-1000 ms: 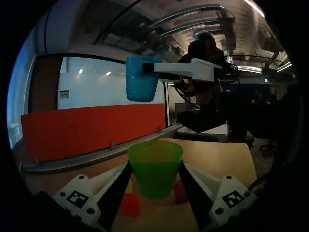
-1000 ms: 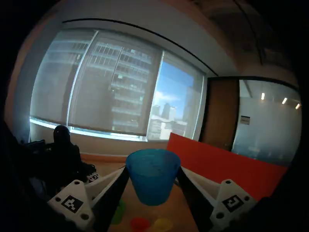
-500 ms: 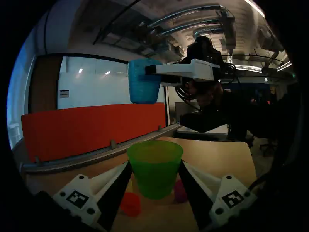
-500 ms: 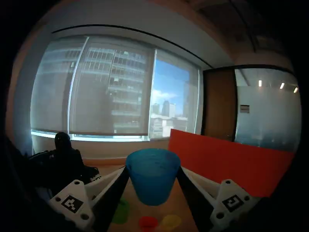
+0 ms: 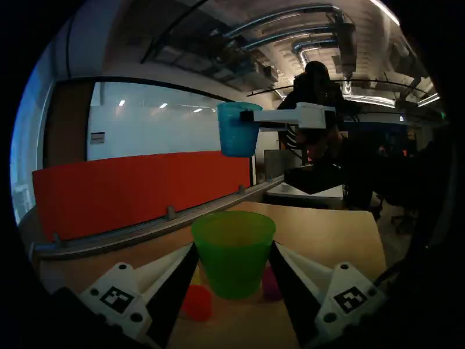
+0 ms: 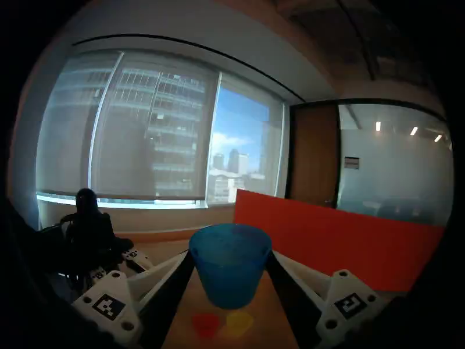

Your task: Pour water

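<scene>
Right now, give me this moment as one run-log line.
left claw: shut on green cup | right claw: shut on blue cup | blue cup: upright, raised | pour: not yet begun

The table [image 5: 325, 232] is of light wood, with a rounded corner at the far right. A grey rail [image 5: 145, 230] runs along its far edge. In the left gripper view three small coloured pieces lie on the table. A red piece [image 5: 196, 302] has a yellow piece [image 5: 197, 279] just behind it, and a purple piece [image 5: 271, 284] lies apart from both. What they are, I cannot tell. In the right gripper view the red piece [image 6: 204, 324] and the yellow piece [image 6: 239, 321] lie side by side, almost touching.
</scene>
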Demonstrator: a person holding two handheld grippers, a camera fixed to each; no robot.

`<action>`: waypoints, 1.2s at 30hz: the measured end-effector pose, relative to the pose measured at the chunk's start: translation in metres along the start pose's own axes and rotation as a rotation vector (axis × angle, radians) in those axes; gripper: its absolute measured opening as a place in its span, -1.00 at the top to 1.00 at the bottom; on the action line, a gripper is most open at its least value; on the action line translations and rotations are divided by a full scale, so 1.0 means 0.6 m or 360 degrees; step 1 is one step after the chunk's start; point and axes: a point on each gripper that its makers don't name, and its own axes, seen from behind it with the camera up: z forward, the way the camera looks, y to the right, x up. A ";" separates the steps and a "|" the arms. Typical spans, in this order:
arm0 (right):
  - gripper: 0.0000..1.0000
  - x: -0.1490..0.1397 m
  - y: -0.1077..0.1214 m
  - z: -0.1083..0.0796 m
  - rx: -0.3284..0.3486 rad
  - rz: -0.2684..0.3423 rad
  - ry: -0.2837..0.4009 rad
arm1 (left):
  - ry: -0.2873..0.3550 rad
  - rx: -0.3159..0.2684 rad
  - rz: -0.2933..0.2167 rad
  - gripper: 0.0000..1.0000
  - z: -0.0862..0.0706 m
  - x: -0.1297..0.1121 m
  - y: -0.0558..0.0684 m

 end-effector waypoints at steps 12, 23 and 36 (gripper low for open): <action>-0.78 -0.054 0.045 -0.050 -0.0114 -0.0034 -0.0085 | -0.0068 0.0002 0.0008 -0.65 -0.003 -0.021 0.002; -0.77 -0.104 0.070 -0.090 -0.0177 -0.0042 -0.0149 | -0.0156 -0.0004 0.0023 -0.64 -0.007 -0.051 0.005; -0.78 -0.181 0.084 -0.116 -0.0216 -0.0052 -0.0266 | -0.0304 -0.0020 0.0026 -0.65 0.000 -0.105 0.006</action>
